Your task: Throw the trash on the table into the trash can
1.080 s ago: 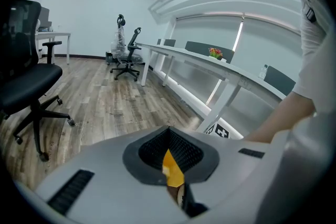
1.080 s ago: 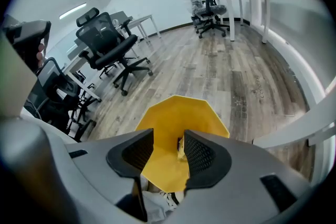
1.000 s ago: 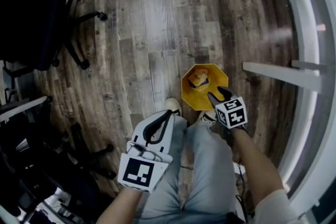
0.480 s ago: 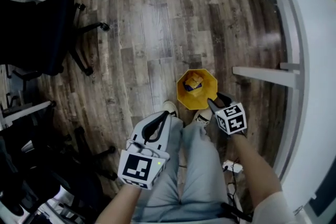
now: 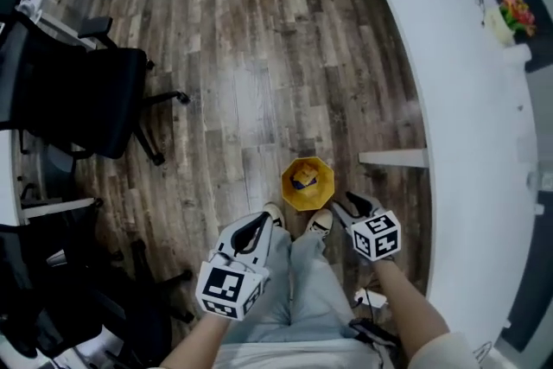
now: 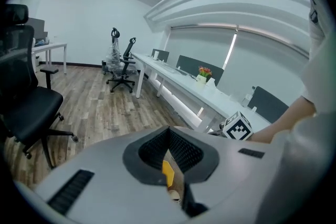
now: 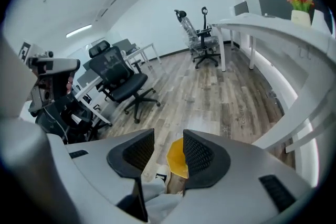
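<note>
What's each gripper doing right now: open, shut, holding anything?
Left grey two-jaw gripper: closed, tips together, nothing held.
Right grey two-jaw gripper: open, nothing between the jaws.

The floor (image 5: pixel 259 82) looks to me like wood plank, grey-brown with a weathered grain and a soft sheen where light falls. The bin (image 5: pixel 325 186) looks like smooth yellow plastic, slightly glossy. The left tool (image 5: pixel 256 225) and right tool (image 5: pixel 350 205) both have matt grey plastic shells. Their pads (image 7: pixel 198 155) are black, finely ribbed and rubbery to my eye. The cube (image 5: pixel 378 236) is matt white with black print. The surface (image 5: pixel 467 125) is smooth white with a dull shine. The chair (image 5: pixel 82 99) is black, cloth or mesh; I can't tell which. The trousers (image 5: pixel 302 298) are pale grey cloth.
</note>
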Demonstrator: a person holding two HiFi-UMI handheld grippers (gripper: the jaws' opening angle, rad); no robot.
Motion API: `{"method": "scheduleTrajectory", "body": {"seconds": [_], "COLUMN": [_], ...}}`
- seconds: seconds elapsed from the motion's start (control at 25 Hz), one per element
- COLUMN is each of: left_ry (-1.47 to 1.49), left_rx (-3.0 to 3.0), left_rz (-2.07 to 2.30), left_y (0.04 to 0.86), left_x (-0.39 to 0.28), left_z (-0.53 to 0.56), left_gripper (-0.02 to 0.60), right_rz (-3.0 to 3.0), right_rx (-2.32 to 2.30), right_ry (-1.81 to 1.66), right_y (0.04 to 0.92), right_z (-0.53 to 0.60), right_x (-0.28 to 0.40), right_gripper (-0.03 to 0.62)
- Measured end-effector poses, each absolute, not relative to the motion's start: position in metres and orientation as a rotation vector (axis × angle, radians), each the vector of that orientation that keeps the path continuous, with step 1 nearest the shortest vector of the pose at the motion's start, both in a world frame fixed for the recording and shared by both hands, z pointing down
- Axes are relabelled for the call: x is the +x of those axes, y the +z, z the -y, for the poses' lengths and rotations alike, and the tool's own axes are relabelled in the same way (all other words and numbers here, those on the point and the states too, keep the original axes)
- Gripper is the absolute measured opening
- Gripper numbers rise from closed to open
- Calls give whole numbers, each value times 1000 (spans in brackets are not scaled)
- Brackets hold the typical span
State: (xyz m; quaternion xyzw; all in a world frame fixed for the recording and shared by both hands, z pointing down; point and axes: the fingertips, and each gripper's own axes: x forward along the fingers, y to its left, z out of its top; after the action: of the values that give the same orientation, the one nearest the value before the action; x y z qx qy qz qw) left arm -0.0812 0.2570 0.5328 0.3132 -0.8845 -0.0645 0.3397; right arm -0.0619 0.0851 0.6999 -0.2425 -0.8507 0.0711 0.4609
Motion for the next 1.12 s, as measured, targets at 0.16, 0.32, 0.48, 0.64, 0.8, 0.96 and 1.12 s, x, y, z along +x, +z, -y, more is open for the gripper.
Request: {"method": "scheduleTrajectory", "body": {"seconds": [0.16, 0.32, 0.48, 0.64, 0.8, 0.96, 1.12], "left_ry": [-180, -198, -198, -179, -149, -141, -119], "left_rx": [852, 900, 915, 979, 997, 1043, 1078], "left_rz": [2313, 2303, 2327, 2357, 2372, 2349, 2363], "left_y": [492, 463, 436, 407, 385, 376, 364], "left_x": [-77, -66, -66, -70, -74, -71, -71], "left_z": [-256, -251, -251, -238, -229, -214, -203], "left_gripper": [2, 2, 2, 2, 2, 2, 2], "right_rz": [2179, 2294, 2378, 2403, 2427, 2460, 2468], "right_rx": [-582, -563, -579, -573, -555, -541, -549], "right_ry": [206, 256, 233, 188, 168, 142, 174], "right_y": [628, 556, 496, 459, 432, 403, 380], "right_z": [-83, -79, -81, -77, -76, -69, -67], "right_x": [-66, -69, -71, -63, -59, -60, -61], "right_gripper": [130, 74, 51, 41, 34, 32, 32]}}
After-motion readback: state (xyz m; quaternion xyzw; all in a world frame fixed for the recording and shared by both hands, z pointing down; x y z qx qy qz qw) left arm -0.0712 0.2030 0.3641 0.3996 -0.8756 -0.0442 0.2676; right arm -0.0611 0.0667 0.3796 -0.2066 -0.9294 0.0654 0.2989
